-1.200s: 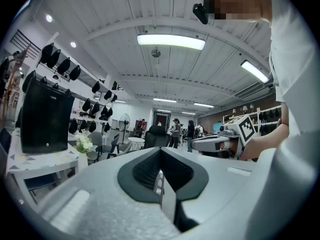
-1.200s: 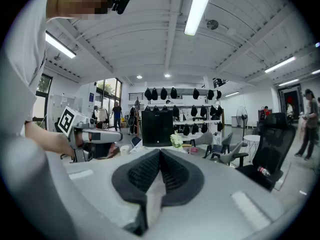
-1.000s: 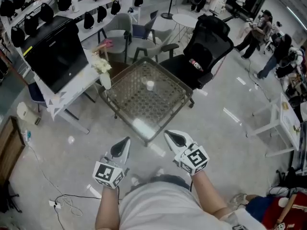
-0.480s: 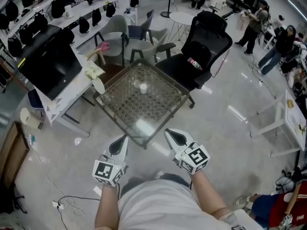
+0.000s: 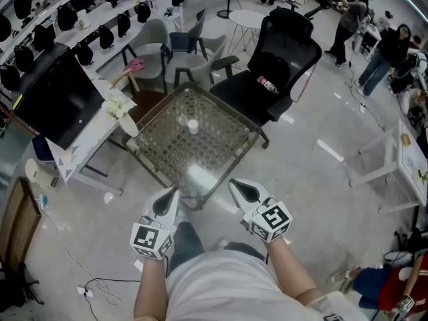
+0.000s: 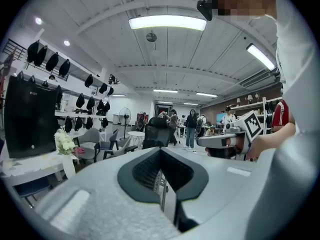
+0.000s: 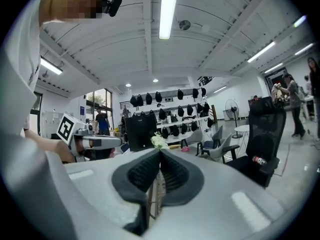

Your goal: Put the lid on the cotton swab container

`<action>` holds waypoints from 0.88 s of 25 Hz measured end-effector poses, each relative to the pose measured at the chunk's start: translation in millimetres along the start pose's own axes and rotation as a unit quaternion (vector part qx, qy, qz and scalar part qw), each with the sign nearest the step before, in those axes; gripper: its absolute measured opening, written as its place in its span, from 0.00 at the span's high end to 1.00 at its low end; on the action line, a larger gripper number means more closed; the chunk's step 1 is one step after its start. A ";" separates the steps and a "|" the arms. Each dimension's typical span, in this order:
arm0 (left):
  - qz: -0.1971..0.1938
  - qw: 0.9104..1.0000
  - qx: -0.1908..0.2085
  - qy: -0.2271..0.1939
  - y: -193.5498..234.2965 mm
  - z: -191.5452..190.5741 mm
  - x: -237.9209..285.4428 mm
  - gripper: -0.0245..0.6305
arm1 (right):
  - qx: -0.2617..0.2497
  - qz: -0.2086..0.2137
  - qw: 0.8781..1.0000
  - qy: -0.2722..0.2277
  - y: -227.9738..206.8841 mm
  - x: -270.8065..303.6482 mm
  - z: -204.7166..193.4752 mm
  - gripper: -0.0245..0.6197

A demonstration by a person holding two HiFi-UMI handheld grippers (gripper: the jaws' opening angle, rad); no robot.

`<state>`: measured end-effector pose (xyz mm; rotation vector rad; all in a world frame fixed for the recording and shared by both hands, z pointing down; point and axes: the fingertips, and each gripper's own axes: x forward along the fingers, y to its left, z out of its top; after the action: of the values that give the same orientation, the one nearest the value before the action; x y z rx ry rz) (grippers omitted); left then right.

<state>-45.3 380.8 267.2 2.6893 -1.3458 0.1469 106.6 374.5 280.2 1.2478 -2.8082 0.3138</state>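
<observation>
two claws closed empty: left gripper (image 5: 172, 196), right gripper (image 5: 235, 186).
small white cotton swab container (image 5: 192, 125) looks upright at twelve o'clock on glass table (image 5: 221, 149).

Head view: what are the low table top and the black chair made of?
Table top: looks like clear glass with a glossy finish. A bright glare patch sits on it, and a lattice layer shows through from beneath. That layer may be woven rattan or wire, too fine to tell.
Black chair: seems to be matte fabric or mesh upholstery, with no shine. The weave is too small to confirm.
</observation>
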 end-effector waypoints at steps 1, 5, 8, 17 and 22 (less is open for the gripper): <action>-0.002 1.000 -0.001 0.000 6.9 -0.1 5.2 0.95 | 0.000 -0.003 1.000 0.001 -3.5 6.7 0.1 0.96; -0.009 1.000 -0.006 0.001 43.8 1.1 25.7 0.95 | 0.001 -0.015 1.000 0.004 -15.5 41.5 6.0 0.96; -0.014 1.000 -0.015 0.006 77.8 -1.3 40.4 0.95 | -0.002 -0.022 1.000 0.012 -20.8 72.8 8.1 0.96; -0.050 0.998 -0.032 0.024 167.1 -5.3 78.7 0.95 | 0.000 -0.058 0.998 0.038 -35.2 158.7 10.4 0.96; -0.074 0.996 -0.031 0.030 210.9 -5.1 93.6 0.95 | 0.003 -0.085 0.995 0.044 -37.2 196.1 12.5 0.96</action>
<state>-158.6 182.6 301.3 2.6966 -1.1116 0.1678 2.6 204.8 299.5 1.4252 -2.6092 0.3578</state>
